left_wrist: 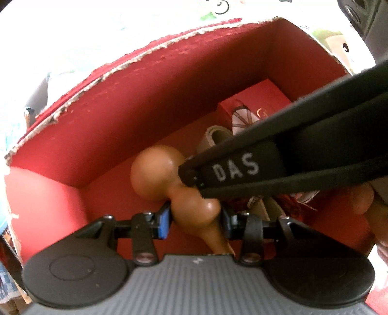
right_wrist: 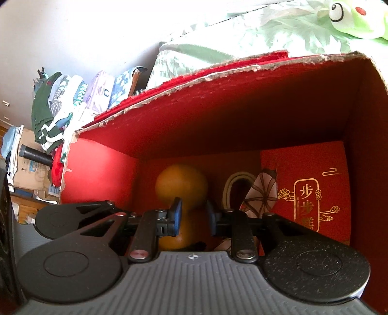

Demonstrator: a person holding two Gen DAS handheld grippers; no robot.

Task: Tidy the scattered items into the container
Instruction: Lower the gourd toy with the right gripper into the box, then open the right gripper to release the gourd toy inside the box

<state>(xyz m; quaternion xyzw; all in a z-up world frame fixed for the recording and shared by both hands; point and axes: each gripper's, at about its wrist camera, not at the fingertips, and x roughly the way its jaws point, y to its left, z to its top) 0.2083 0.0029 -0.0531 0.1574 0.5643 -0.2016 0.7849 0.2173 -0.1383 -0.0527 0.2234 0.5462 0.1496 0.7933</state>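
A tan wooden gourd (left_wrist: 169, 186) hangs inside the red cardboard box (left_wrist: 135, 104). My left gripper (left_wrist: 195, 221) is shut on the gourd's small lobe. My right gripper (right_wrist: 194, 216) is inside the box too, with its blue pads on either side of the gourd (right_wrist: 180, 186) at its waist; I cannot tell if they press it. The right gripper's black fingers (left_wrist: 291, 155) cross the left wrist view from the right, tips at the gourd's waist.
On the box floor lie a small red gift box with gold print (right_wrist: 305, 191), a folded paper umbrella (right_wrist: 262, 193) and a beige strap loop (right_wrist: 232, 189). Outside are a green frog plush (right_wrist: 356, 19), a pale green bedcover and stacked clothes (right_wrist: 68, 101).
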